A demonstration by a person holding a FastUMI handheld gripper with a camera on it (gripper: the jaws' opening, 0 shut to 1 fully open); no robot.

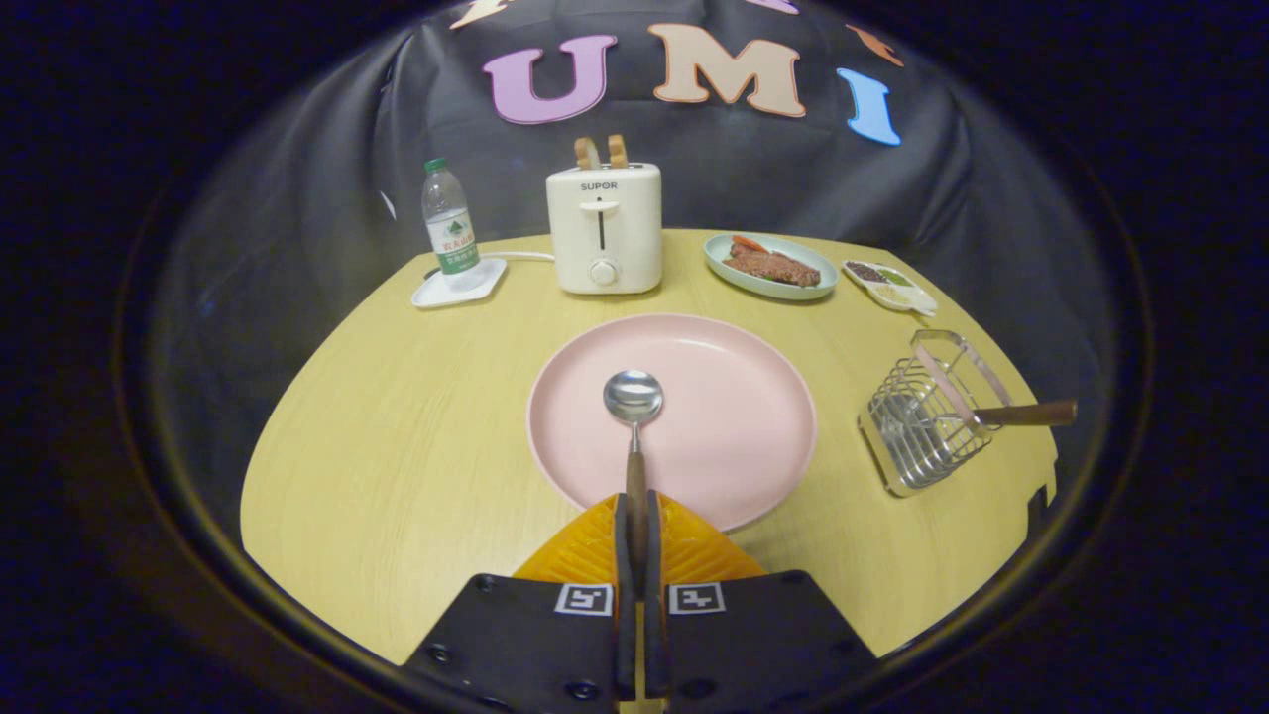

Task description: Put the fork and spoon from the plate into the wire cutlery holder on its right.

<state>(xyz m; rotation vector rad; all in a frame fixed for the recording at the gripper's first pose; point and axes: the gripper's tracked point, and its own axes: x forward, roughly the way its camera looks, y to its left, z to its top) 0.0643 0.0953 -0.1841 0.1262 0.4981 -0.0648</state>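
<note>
- While I hold the gripper (635,535) over the near edge of the table (397,436), its fingers (624,555) are pressed together on the wooden handle of the spoon (634,426), clamping it.
- I see the spoon pointing straight ahead at 12 o'clock from the fingers, its metal bowl over the middle of the pink plate (734,436).
- I cannot tell whether the spoon's bowl touches the plate or hangs just above it.
- At about 2 o'clock from the plate I see the wire cutlery holder (917,426), apart from the plate's rim.
- A brown wooden handle, which I take for the fork (1031,413), sticks out of the holder toward 3 o'clock.
- Beyond the plate at 12 o'clock stands a white toaster (604,233) with two slices of bread (601,152) in its slots.
- At 11 o'clock a water bottle (448,223) stands on a small white tray (458,288).
- At 1 o'clock I see a green dish of food (771,266), with a small sauce dish (889,286) just beside it.
</note>
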